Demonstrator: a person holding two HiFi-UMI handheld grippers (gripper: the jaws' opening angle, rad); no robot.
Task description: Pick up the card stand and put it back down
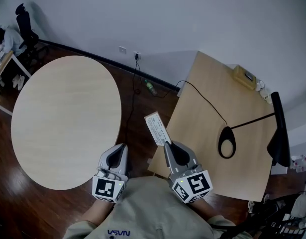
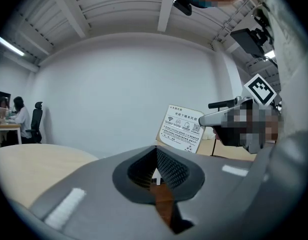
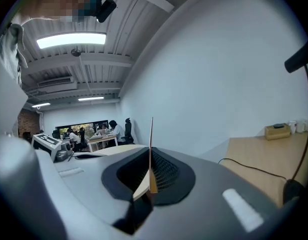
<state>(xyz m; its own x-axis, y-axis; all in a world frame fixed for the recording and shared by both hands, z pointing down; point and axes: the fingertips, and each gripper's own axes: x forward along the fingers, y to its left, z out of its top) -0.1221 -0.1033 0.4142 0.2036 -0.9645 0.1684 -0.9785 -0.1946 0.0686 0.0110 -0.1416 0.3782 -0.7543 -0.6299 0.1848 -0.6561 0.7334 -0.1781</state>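
The card stand point(image 1: 157, 128) is a white printed card, held up in the air over the dark floor between the two tables. My right gripper point(image 1: 167, 144) is shut on its lower edge. In the right gripper view the card stand point(image 3: 151, 149) shows edge-on, clamped between the jaws of the right gripper point(image 3: 149, 181). My left gripper point(image 1: 123, 146) hangs beside it to the left, shut and empty. The left gripper view shows the left gripper point(image 2: 156, 176) with its jaws together, and the card stand point(image 2: 181, 128) facing it ahead to the right.
A round pale table point(image 1: 63, 118) lies to the left, a rectangular wooden table point(image 1: 207, 108) to the right. On that one stand a black desk lamp point(image 1: 227, 141) with its cable and a small box point(image 1: 245, 77). A bottle point(image 1: 151, 87) lies on the floor. A person sits at a desk far left.
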